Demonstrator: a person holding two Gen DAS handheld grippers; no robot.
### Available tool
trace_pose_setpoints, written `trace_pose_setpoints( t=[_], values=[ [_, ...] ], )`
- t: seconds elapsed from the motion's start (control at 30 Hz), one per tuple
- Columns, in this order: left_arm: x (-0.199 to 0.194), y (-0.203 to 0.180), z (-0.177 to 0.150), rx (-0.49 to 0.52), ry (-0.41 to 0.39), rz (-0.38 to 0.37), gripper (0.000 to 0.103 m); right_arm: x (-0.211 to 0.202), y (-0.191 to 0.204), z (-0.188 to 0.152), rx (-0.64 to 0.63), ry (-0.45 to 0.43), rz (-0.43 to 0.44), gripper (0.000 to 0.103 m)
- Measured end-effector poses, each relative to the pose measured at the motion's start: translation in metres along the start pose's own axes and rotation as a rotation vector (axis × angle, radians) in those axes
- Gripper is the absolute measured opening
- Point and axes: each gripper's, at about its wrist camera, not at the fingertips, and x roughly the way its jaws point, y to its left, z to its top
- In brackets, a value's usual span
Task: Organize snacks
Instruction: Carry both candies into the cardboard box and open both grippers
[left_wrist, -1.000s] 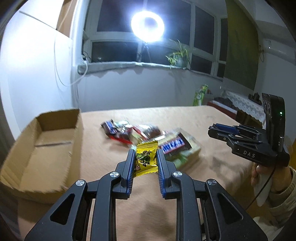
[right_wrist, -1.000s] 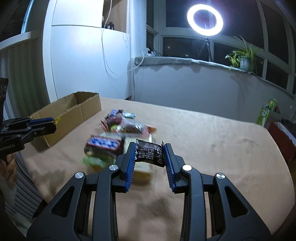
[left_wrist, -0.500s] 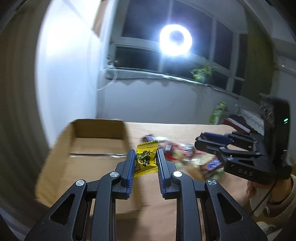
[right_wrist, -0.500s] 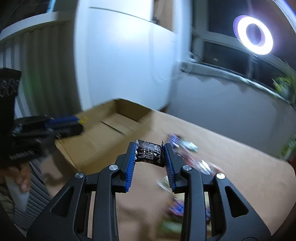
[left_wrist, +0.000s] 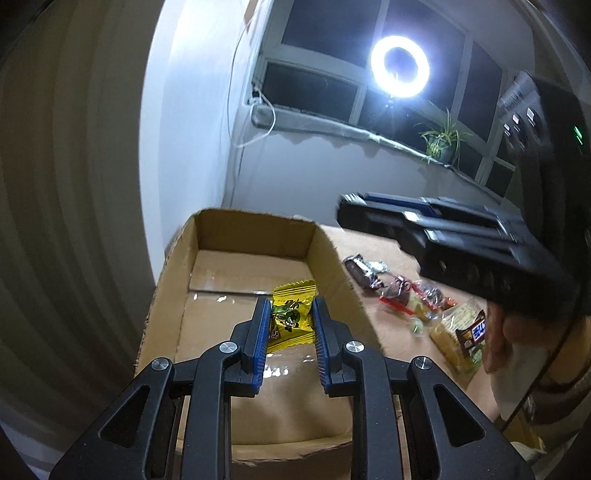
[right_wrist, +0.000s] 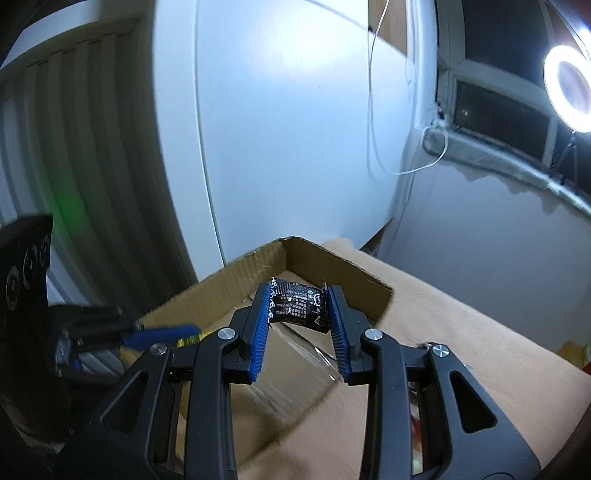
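Your left gripper (left_wrist: 289, 319) is clamping the yellow candy packet (left_wrist: 291, 317) upright between its pads, hanging over the open cardboard box (left_wrist: 255, 236). Your right gripper (right_wrist: 297, 308) is pinching a black snack packet (right_wrist: 297, 304) crosswise above the same box's far end, so both drops lie straight below. The remaining snacks (left_wrist: 406, 295) are lying on the table (right_wrist: 480, 354) beside the box.

The bench (left_wrist: 373, 254) is covered in a tan cloth. An open cardboard box (left_wrist: 334, 258) sits at its left end near the white wall. Just right of the box, wrapped snacks (left_wrist: 417, 299) lie in a loose pile on the cloth.
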Motion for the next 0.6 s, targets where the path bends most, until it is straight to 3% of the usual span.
trace_pose_setpoints(
  t=[0.2,0.47,0.53,0.57,0.6],
  values=[
    [0.018,0.006,-0.006,0.002,0.075,-0.048,0.021,0.040,0.000,0.009,0.028,0.055,0.031,0.032],
    [0.027,0.014,-0.012,0.012,0.132,-0.034,0.022,0.075,0.006,0.006,0.035,0.117,0.050,0.034],
    [0.026,0.015,-0.012,0.015,0.141,-0.026,0.029,0.082,0.006,0.003,0.042,0.145,0.062,0.048],
    [0.025,0.016,-0.012,0.017,0.142,-0.019,0.045,0.083,0.007,0.002,0.042,0.147,0.055,0.059],
    [0.025,0.015,-0.011,0.016,0.139,-0.017,0.056,0.083,0.007,0.002,0.046,0.140,0.054,0.061]
  ],
)
